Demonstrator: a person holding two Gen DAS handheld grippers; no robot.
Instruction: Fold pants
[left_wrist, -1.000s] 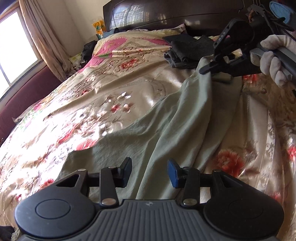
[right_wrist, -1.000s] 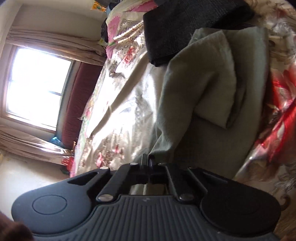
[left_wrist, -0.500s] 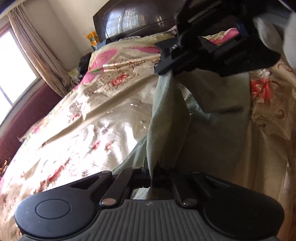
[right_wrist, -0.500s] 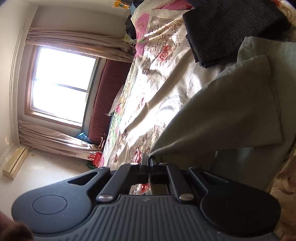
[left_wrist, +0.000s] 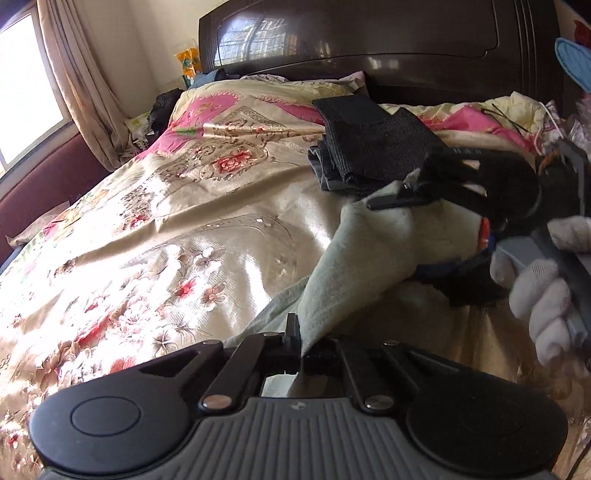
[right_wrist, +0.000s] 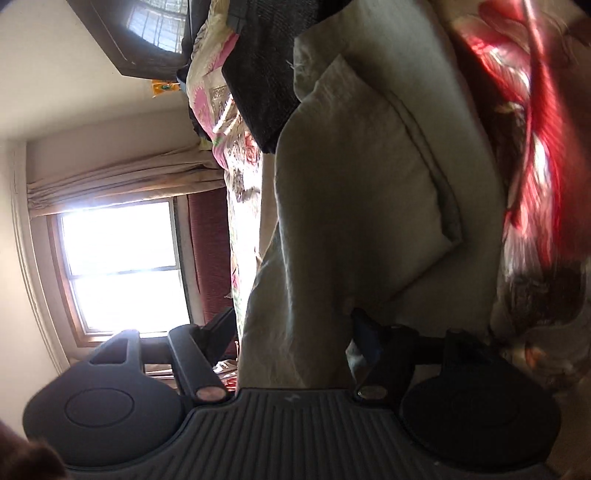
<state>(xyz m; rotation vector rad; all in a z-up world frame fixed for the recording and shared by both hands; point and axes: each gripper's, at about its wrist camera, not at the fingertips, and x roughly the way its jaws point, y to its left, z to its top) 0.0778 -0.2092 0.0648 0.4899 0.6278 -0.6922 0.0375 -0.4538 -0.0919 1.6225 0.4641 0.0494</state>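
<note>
Holding the pants (left_wrist: 354, 266) above the bed (left_wrist: 155, 236).
The left gripper (left_wrist: 297, 345) has its jaws closed on a fabric edge; the right gripper (right_wrist: 295, 332) has wide jaws with cloth between them. The stretched fabric runs from left gripper up toward the headboard (left_wrist: 369, 40), so the left one is nearer.

Daylight is pouring in through the window (right_wrist: 122, 266), which is blowing out to pure white. It is glaring off the satin bedspread (left_wrist: 155, 236) and the glossy headboard (left_wrist: 369, 40). The right wrist view is smearing with motion blur, worst across the red flower print (right_wrist: 535, 155). Fisheye distortion is bending edges in both views.
</note>
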